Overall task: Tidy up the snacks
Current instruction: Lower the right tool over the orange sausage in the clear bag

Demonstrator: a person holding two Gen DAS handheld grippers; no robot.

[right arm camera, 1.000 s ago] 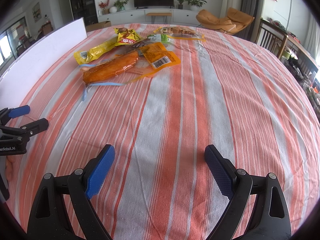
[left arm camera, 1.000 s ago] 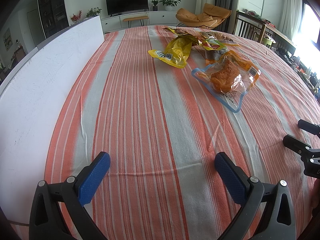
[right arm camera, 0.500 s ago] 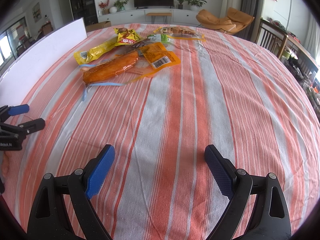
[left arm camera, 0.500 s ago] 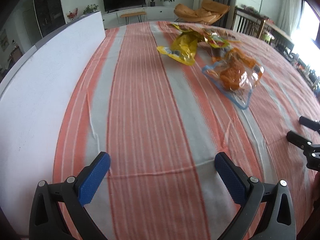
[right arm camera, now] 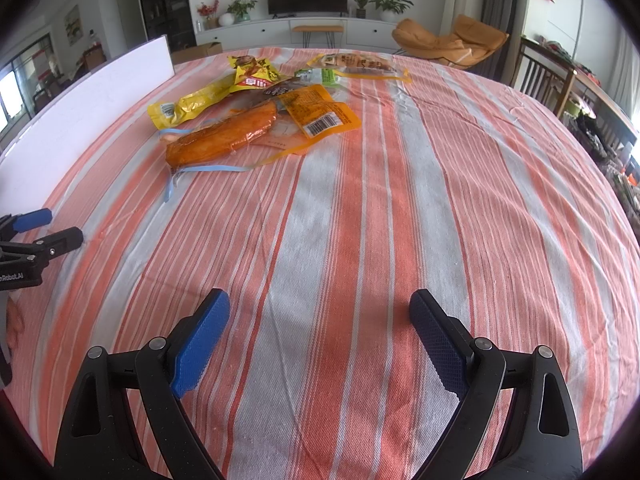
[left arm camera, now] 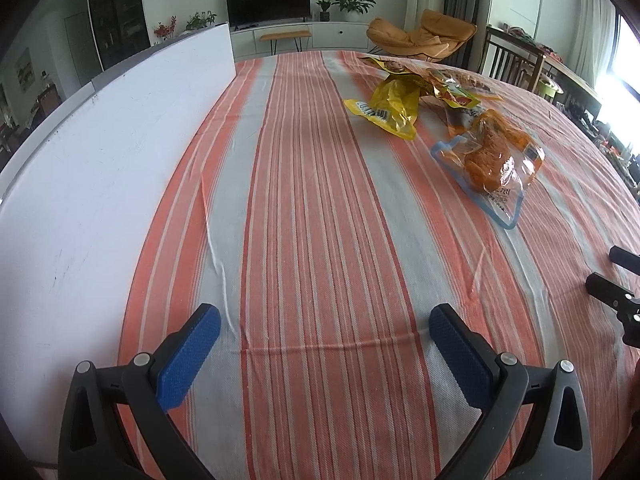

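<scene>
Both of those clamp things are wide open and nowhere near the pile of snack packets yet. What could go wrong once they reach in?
The packets overlap: the clear blue-edged pouch of orange snack touches the orange barcode packet, so pinching one may drag the other.

The crinkled yellow foil bag lies flat and glossy, so fingers might slip off or snag the striped orange tablecloth.

The open left gripper and right gripper could bump each other reaching for the same pile.

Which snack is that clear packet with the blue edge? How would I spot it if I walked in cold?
Start at the striped tablecloth and find the heap of snacks near the white board. The clear packet lies at the heap's near edge, closest to both grippers. Unlike the opaque yellow bag and the orange barcode packet beside it, it is see-through, showing a long orange piece inside, with a light blue border.
</scene>
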